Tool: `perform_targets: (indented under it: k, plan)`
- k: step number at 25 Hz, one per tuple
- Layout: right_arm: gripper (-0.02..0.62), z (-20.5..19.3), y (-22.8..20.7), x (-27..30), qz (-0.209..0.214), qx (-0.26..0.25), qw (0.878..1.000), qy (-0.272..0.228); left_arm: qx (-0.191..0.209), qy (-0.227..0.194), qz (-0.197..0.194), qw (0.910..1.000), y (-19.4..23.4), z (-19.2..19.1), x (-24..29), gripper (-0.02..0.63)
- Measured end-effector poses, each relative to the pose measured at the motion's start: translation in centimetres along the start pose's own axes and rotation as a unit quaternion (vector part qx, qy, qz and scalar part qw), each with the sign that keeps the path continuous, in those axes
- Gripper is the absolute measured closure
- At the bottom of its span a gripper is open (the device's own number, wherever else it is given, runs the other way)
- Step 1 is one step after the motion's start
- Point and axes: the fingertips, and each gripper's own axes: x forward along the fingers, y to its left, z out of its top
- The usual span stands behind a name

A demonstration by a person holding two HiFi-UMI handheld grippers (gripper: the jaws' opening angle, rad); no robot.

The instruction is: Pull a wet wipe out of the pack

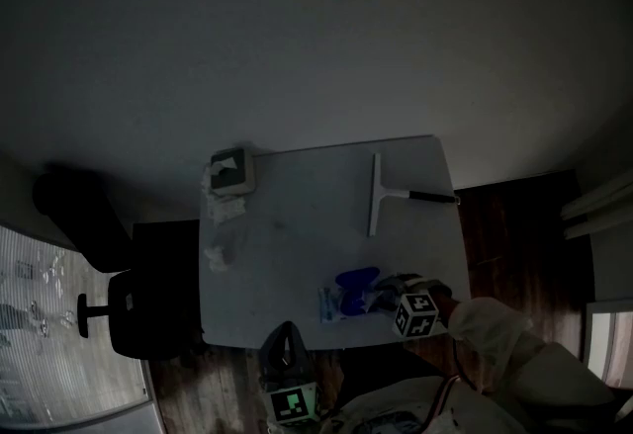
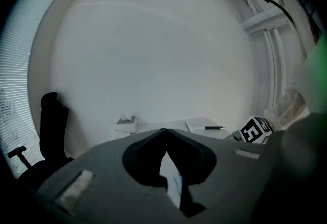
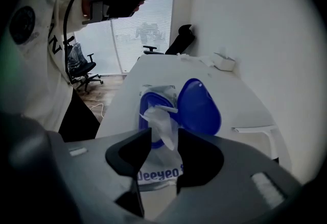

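One white rectangular table (image 1: 297, 224). On it, one soft plastic wet-wipe pack with a round blue flip lid (image 1: 348, 296), one white squeegee with a black handle (image 1: 381, 193), one grey-topped tissue box (image 1: 231, 171) — and two loose crumpled white tissues (image 1: 226, 208).

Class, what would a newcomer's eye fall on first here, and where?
The open blue lid of the wipe pack stands out at the near edge of the table, with a white wipe sticking up between the parted jaws of the right gripper. Farther back lies a squeegee.
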Motion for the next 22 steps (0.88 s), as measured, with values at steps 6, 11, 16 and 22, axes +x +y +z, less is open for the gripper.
perform_targets:
  k: [6, 11, 16, 22]
  plan:
    - [0.551, 0.2, -0.1, 0.4, -0.031, 0.008, 0.999, 0.001, -0.006, 0.002, 0.006, 1.0, 1.2, -0.5, -0.3, 0.604]
    - [0.584, 1.2, -0.2, -0.8, -0.052, 0.02, 0.998, -0.017, -0.01, 0.001, 0.003, 0.9999, 1.2, -0.5, -0.1, 0.604]
    - [0.586, 3.2, -1.0, -4.5, -0.075, 0.074, 0.992, -0.065, -0.009, -0.004, -0.001, 1.0, 1.0, -0.2, 0.1, 0.604]
    - [0.586, 4.8, -2.6, -10.8, -0.126, 0.169, 0.968, -0.136, -0.001, -0.016, -0.008, 0.9998, 0.3, 1.0, 0.7, 0.604]
